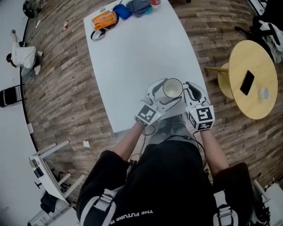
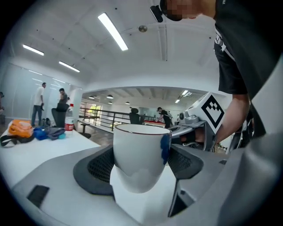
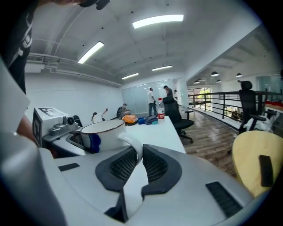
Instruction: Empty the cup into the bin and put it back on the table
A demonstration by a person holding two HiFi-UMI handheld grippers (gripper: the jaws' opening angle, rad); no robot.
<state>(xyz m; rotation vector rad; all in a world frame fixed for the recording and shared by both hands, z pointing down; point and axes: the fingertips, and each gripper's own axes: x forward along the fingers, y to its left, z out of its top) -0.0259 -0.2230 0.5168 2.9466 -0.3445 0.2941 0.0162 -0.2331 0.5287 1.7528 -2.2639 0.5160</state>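
A white cup [image 1: 172, 88] with a dark rim stands upright at the near edge of the white table [image 1: 132, 57], held from both sides. My left gripper [image 1: 164, 98] is shut on the cup's body; in the left gripper view the cup [image 2: 141, 154] fills the gap between the black pads [image 2: 99, 165]. My right gripper [image 1: 188, 90] is shut on the cup's handle [image 3: 132, 148], which is pinched between its pads [image 3: 154, 165]. A blue mark shows on the cup's side [image 3: 93, 141]. No bin is in view.
An orange bag [image 1: 104, 20], blue pouches [image 1: 121, 11] and a bottle [image 1: 154, 3] lie at the table's far end. A round wooden side table [image 1: 252, 79] with a phone [image 1: 246, 82] stands to the right. A white rack [image 1: 48, 172] is at the lower left.
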